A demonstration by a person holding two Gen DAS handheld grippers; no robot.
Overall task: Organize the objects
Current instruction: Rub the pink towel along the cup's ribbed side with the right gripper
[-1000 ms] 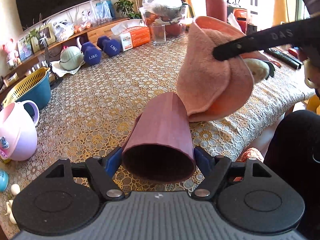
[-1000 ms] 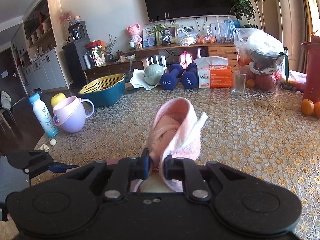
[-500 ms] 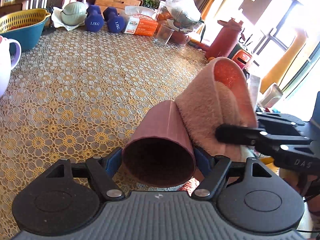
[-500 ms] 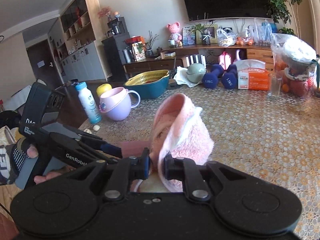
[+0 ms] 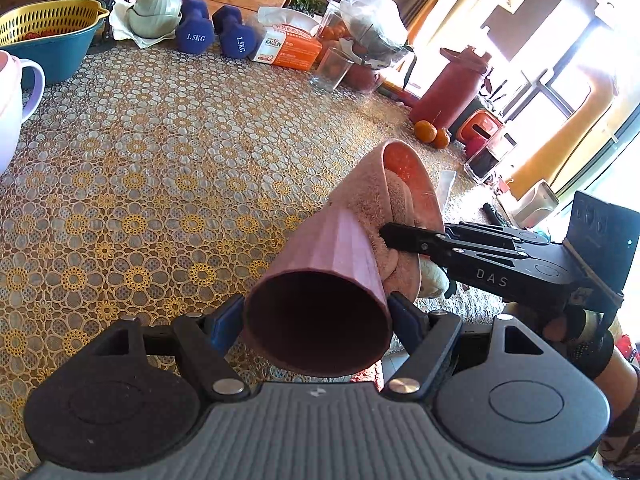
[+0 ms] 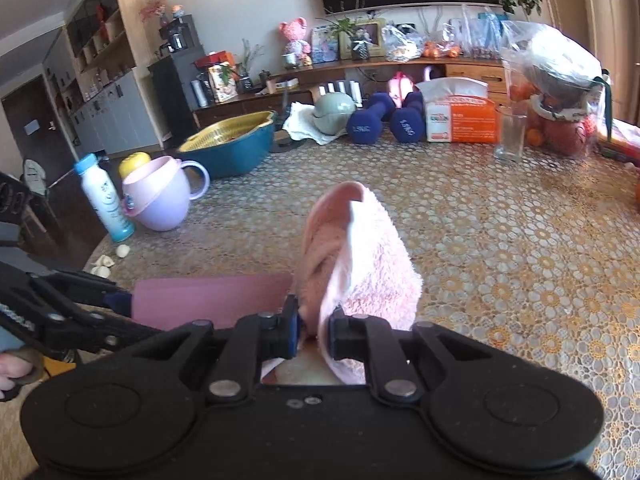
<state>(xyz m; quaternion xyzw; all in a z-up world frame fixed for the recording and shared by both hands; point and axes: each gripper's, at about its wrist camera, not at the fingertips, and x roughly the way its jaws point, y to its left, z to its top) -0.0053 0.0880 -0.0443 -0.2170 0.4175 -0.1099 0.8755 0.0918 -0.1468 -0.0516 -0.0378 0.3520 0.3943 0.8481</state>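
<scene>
My left gripper [image 5: 318, 316] is shut on a ribbed maroon cup [image 5: 328, 272], held on its side with the open mouth towards the camera, above the table's near edge. My right gripper [image 6: 314, 330] is shut on a folded pink towel [image 6: 360, 260]. In the left wrist view the towel [image 5: 394, 200] lies against the cup's far right side, with the right gripper [image 5: 386, 234] pinching it. In the right wrist view the cup [image 6: 212, 298] shows just left of the towel, held by the left gripper [image 6: 120, 300].
A lace-covered table [image 5: 160, 160] carries a lilac pot [image 6: 158, 200], a teal basin with yellow strainer [image 6: 232, 146], blue dumbbells [image 5: 216, 38], a tissue box [image 5: 288, 48], a glass [image 5: 332, 70], a maroon flask [image 5: 452, 88], oranges [image 5: 432, 134] and a white bottle [image 6: 104, 196].
The towel and right gripper have come down and in, from above the cup to pressed against its right side. The left gripper has swung its view right while still holding the cup.
</scene>
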